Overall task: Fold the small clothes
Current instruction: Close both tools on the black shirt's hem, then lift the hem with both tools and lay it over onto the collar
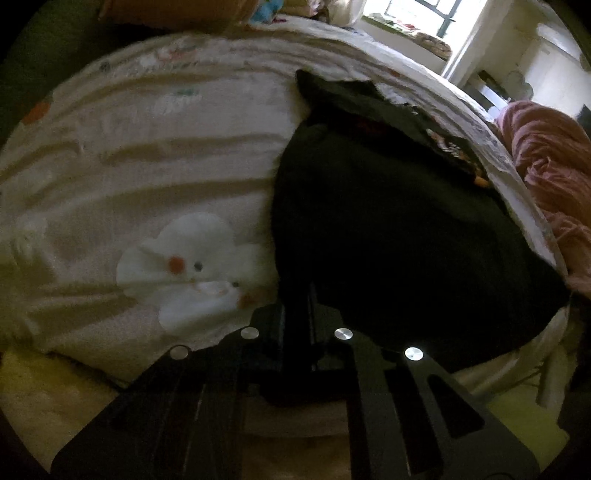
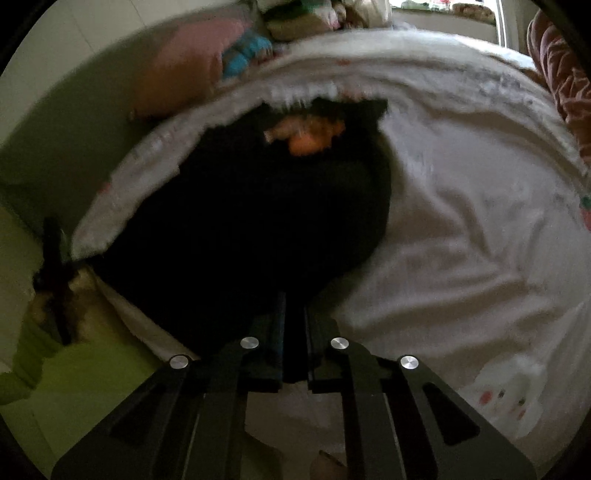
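A small black garment [image 1: 388, 229] lies on a cream bedsheet [image 1: 147, 155] printed with a white cartoon figure. My left gripper [image 1: 297, 295] sits at the garment's near left edge, shut on the dark cloth pinched between its fingers. In the right wrist view the same black garment [image 2: 258, 221] shows an orange print [image 2: 306, 136] near its far end. My right gripper [image 2: 294, 302] is at the near right edge of the garment, its jaws drawn together on the black fabric. The picture is blurred there.
A pink blanket [image 1: 546, 166] is heaped beyond the bed's right side, below a bright window [image 1: 424, 18]. Pink and blue pillows or toys [image 2: 207, 62] lie at the head of the bed. A pale floor [image 2: 74, 369] shows left of the mattress edge.
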`<state>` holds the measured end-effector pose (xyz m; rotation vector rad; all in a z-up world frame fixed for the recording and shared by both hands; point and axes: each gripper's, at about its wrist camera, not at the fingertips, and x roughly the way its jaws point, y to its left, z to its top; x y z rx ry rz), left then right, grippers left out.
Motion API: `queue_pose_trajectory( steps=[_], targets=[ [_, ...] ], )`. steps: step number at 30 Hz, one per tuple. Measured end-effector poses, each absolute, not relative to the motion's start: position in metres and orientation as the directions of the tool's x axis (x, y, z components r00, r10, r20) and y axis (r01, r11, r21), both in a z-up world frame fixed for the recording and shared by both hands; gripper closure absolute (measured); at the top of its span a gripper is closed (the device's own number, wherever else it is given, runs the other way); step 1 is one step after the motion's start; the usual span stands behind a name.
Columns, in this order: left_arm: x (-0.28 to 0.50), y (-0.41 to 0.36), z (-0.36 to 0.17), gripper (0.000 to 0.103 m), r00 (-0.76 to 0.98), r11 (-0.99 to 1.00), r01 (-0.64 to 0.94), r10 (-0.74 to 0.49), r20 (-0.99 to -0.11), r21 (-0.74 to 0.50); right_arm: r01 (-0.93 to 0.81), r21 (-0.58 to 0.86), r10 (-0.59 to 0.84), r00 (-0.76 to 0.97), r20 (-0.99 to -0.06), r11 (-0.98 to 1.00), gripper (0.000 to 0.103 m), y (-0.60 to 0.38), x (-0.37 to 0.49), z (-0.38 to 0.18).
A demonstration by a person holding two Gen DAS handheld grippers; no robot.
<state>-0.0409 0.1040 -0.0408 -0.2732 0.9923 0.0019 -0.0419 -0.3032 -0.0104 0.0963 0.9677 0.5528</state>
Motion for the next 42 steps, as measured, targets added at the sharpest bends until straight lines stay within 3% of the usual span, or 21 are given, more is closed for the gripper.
queue_pose_trajectory(
  steps=[15,23,42],
  targets=[
    [-0.008,0.114,0.040,0.101,0.677,0.960,-0.134,-0.091,-0.730,-0.245,-0.388,0.361,0.529,0.676,-0.513,0.848,0.096,-0.336,-0.011,0.058],
    [0.023,0.110,0.069,0.101,0.711,0.966,-0.136,-0.060,-0.700,-0.221,-0.369,0.320,0.484,0.744,-0.461,0.873,0.096,-0.338,0.008,0.073],
    [0.092,0.100,0.089,0.100,0.734,0.982,-0.139,0.016,-0.679,-0.128,-0.293,0.233,0.370,0.811,-0.453,0.927,0.096,-0.328,0.074,0.078]
  ],
)
